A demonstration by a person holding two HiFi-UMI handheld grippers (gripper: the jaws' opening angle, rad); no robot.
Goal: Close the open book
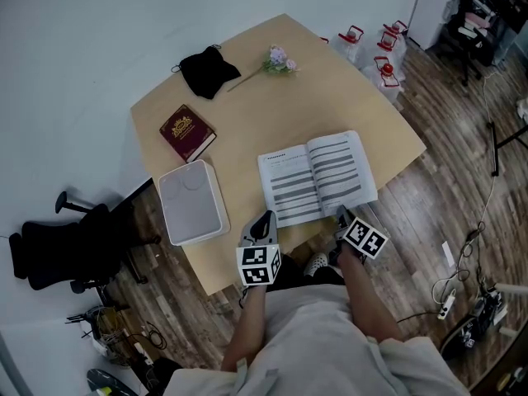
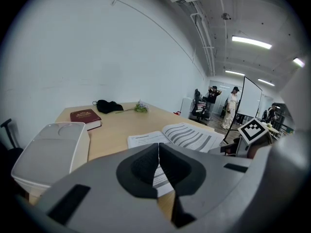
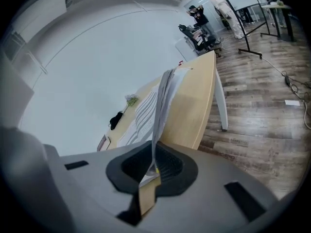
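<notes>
The open book (image 1: 318, 176) lies flat near the front edge of the wooden table (image 1: 247, 114), its pages printed with dark bars. My right gripper (image 1: 342, 215) is at the book's near right corner. In the right gripper view the right gripper (image 3: 154, 161) is shut on the edge of the book (image 3: 163, 101), whose right-hand pages rise out of the jaws. My left gripper (image 1: 262, 219) hovers by the near left corner, apart from the page. In the left gripper view the left gripper (image 2: 158, 149) is shut on nothing, with the book (image 2: 184, 136) just beyond it.
A white lidded box (image 1: 192, 200) sits left of the open book, with a closed maroon book (image 1: 186, 132) behind it. A black cloth (image 1: 209, 71) and a flower sprig (image 1: 279, 60) lie at the far edge. Red-capped bottles (image 1: 381, 52) stand on the floor, and a black chair (image 1: 66, 246) is at the left.
</notes>
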